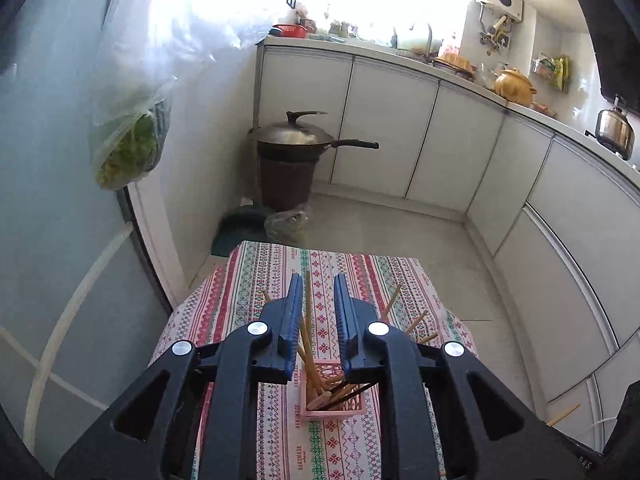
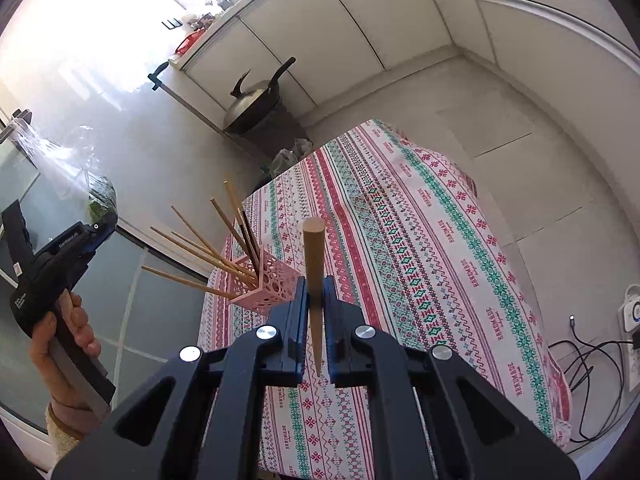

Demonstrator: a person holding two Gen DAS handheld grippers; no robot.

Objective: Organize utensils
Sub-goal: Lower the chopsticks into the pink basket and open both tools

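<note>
Right hand-held gripper clamped on one upright chopstick, long axis along its fingers; pink holder of chopsticks on desk just left-ahead; left hand-held gripper empty, jaws parted, above holder.

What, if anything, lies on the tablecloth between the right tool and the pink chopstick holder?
Nothing: in the right wrist view, only bare patterned tablecloth shows between the right tool, shut on a wooden chopstick, and the pink holder.
</note>
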